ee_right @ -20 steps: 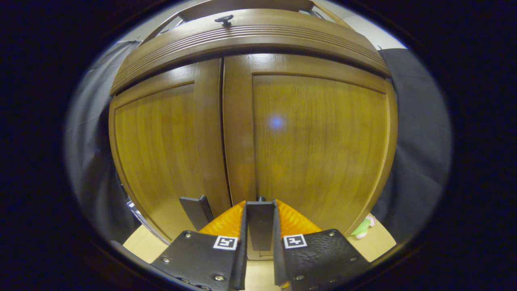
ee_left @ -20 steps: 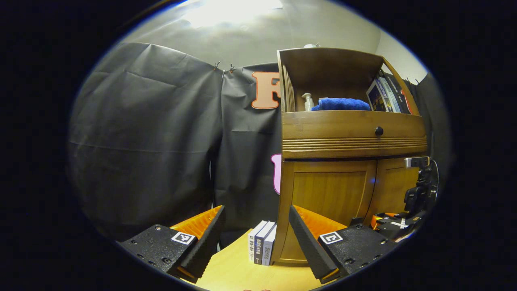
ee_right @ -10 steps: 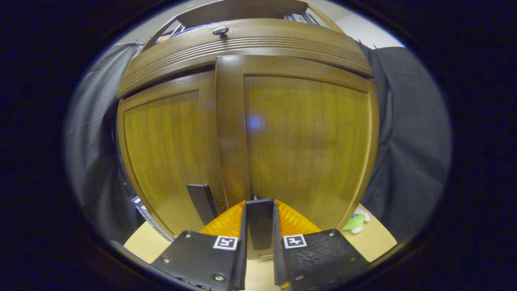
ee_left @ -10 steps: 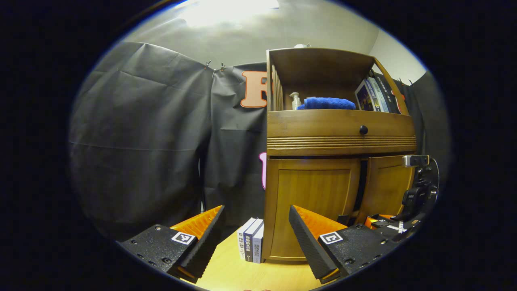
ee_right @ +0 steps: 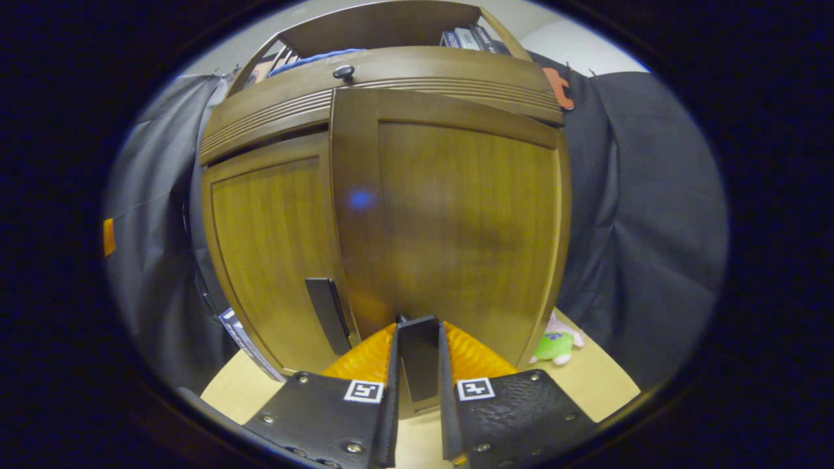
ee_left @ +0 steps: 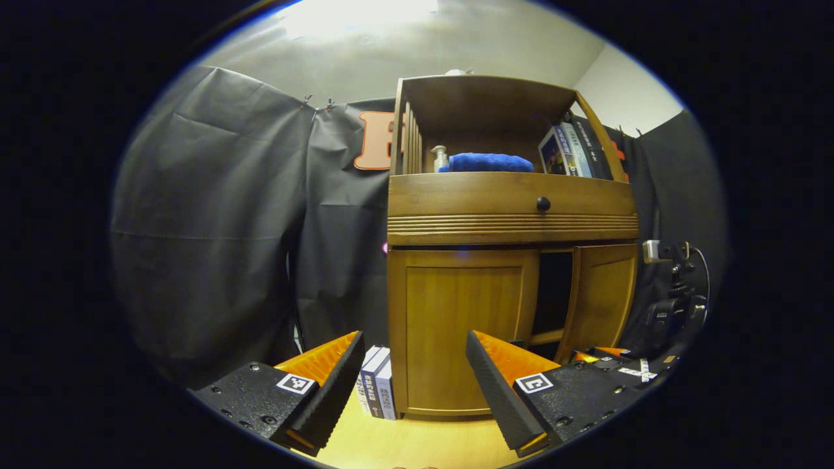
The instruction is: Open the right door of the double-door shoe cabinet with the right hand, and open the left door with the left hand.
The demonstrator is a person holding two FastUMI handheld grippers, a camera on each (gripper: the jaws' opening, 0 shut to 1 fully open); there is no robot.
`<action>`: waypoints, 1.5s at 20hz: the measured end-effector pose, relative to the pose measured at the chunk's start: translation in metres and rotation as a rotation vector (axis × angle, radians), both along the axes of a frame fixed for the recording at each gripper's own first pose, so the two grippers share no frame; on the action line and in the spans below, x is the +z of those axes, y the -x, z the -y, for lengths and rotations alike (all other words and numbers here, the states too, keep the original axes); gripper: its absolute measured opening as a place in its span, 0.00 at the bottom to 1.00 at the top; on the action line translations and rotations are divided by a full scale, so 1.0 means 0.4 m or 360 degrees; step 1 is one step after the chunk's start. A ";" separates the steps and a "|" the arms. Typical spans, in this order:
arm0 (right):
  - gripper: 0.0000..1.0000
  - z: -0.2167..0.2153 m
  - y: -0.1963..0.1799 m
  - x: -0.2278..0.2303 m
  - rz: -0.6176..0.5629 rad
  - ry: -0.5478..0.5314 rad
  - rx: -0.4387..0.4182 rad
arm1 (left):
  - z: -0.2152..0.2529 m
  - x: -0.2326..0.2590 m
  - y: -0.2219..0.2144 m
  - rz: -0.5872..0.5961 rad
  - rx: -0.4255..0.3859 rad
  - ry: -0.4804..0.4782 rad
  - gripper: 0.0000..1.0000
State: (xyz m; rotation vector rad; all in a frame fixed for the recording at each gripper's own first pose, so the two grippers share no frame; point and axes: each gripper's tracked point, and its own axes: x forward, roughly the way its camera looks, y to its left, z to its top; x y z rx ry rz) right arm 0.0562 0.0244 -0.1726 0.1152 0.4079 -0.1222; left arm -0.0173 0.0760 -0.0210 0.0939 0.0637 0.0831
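The wooden shoe cabinet (ee_left: 508, 221) stands ahead in the left gripper view. Its left door (ee_left: 456, 326) is closed and its right door (ee_left: 603, 293) stands ajar, with a dark gap (ee_left: 552, 290) between them. My left gripper (ee_left: 414, 335) hangs open in front of the left door, well short of it, holding nothing. In the right gripper view, my right gripper (ee_right: 418, 332) is shut on the flat dark handle (ee_right: 417, 361) at the right door's (ee_right: 456, 215) lower inner edge. The left door (ee_right: 273, 247) carries a matching handle (ee_right: 326, 312). The right gripper (ee_left: 619, 368) also appears low by the ajar door.
Three books (ee_left: 376, 391) stand against the cabinet's left side on the light wooden surface (ee_left: 417, 443). A drawer with a black knob (ee_left: 543, 204) sits above the doors. The open shelf holds a bottle (ee_left: 441, 158), a blue towel (ee_left: 485, 163) and books (ee_left: 567, 150). A green plush toy (ee_right: 557, 342) lies right of the cabinet.
The right door has swung from closed to ajar, drawn by my right gripper on its handle. The left gripper view has turned, so the cabinet sits farther left in it.
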 end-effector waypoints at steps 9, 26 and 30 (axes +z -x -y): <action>0.27 0.080 0.118 0.020 0.0000 -0.0021 -0.0110 | 0.103 -0.027 0.013 -0.0040 -0.0207 0.0007 0.94; 0.26 0.226 0.249 0.046 0.0008 0.0025 -0.0338 | 0.225 -0.060 0.043 -0.0097 -0.0405 0.0039 0.94; 0.26 0.257 0.267 0.054 0.0008 0.0043 -0.0396 | 0.250 -0.067 0.046 -0.0111 -0.0437 0.0055 0.96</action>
